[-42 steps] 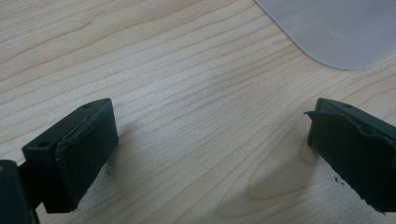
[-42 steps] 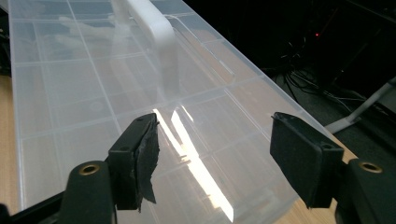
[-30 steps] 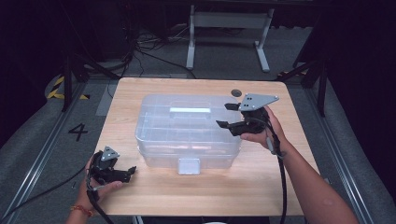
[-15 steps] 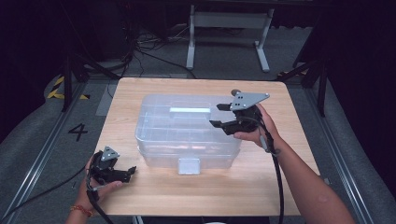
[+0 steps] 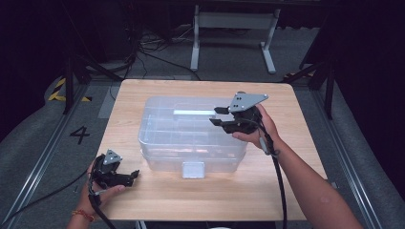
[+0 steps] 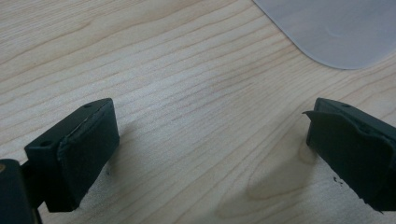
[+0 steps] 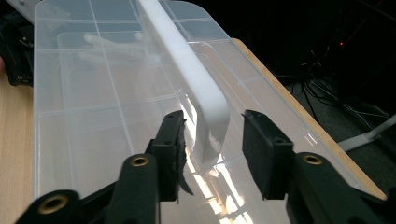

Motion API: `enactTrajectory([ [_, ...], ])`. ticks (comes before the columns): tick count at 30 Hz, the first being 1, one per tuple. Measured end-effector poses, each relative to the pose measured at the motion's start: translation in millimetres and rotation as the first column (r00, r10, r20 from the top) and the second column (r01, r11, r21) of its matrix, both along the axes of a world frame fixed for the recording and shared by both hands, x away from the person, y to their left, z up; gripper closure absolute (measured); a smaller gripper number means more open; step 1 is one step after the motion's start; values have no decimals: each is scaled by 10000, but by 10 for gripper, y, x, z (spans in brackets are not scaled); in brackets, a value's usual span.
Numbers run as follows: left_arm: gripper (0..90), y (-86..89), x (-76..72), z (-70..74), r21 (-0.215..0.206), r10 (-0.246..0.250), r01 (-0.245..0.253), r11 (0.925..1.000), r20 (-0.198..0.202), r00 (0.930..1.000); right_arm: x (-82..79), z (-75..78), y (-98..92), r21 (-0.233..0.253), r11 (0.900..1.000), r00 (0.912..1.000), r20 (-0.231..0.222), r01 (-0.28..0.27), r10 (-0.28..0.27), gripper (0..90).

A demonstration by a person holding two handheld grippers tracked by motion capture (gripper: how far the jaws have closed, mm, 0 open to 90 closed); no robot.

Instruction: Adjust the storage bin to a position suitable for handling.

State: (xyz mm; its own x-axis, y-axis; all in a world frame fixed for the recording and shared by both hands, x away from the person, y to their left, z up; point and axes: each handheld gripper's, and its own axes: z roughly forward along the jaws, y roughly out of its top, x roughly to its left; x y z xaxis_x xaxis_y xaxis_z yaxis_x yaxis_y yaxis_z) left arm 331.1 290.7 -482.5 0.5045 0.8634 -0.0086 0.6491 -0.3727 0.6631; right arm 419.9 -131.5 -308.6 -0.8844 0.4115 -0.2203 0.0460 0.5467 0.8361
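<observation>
Right gripper view: the white handle [image 7: 187, 70] on the lid of the clear storage box [image 7: 93, 93] is seen running straight away from the right claw [image 7: 212, 140], its near end lying between the two jaws, which are set apart just wider than the handle and not yet seen touching it. On the high view the box [image 5: 191, 138] is placed mid-counter [image 5: 296, 157], the right claw [image 5: 217, 117] being over its right end. The left claw [image 6: 205, 149], wide open and empty, is held low over bare wood near the box's front-left corner, farther from the handle.
</observation>
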Motion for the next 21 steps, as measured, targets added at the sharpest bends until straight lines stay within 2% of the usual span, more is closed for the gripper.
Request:
enactTrajectory([
  [8,30,0,0,1,33,4,-4,10000,3,10000,35,4,33,-59,10000,9999,-144,-63,62,716],
  [21,35,4,1,4,37,-55,55,10000,10,10000,45,22,89,-332,9993,9996,-227,-146,138,764],
])
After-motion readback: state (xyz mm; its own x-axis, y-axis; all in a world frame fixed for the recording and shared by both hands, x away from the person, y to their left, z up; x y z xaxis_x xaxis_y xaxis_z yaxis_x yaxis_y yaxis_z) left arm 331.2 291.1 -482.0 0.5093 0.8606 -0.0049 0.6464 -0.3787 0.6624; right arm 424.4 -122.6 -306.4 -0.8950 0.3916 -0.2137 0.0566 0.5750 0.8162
